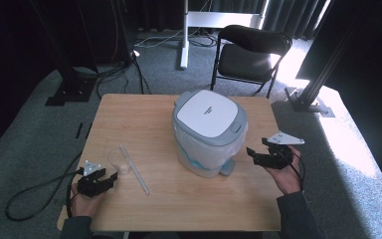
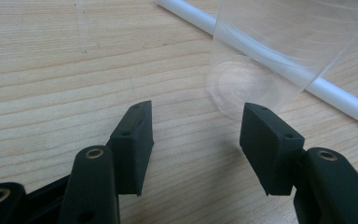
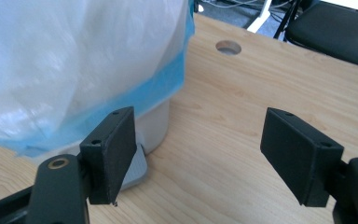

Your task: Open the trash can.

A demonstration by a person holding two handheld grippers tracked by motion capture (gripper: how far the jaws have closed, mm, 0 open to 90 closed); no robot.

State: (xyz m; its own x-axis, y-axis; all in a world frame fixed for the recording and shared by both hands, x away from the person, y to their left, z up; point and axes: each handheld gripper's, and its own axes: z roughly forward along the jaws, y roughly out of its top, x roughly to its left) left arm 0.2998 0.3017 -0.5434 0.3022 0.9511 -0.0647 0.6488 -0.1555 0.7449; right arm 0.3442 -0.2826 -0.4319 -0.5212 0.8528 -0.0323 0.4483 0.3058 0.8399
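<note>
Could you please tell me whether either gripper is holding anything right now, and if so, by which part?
Nothing is held. The left gripper is open just short of the clear cup; the right gripper is open beside the bin.

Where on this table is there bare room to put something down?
The table is bare at its far left corner behind the clear cup and straw, and along the near edge between the two hand-held grippers. It is crowded around the lidded bin, with the right hand-held gripper close beside it.
</note>
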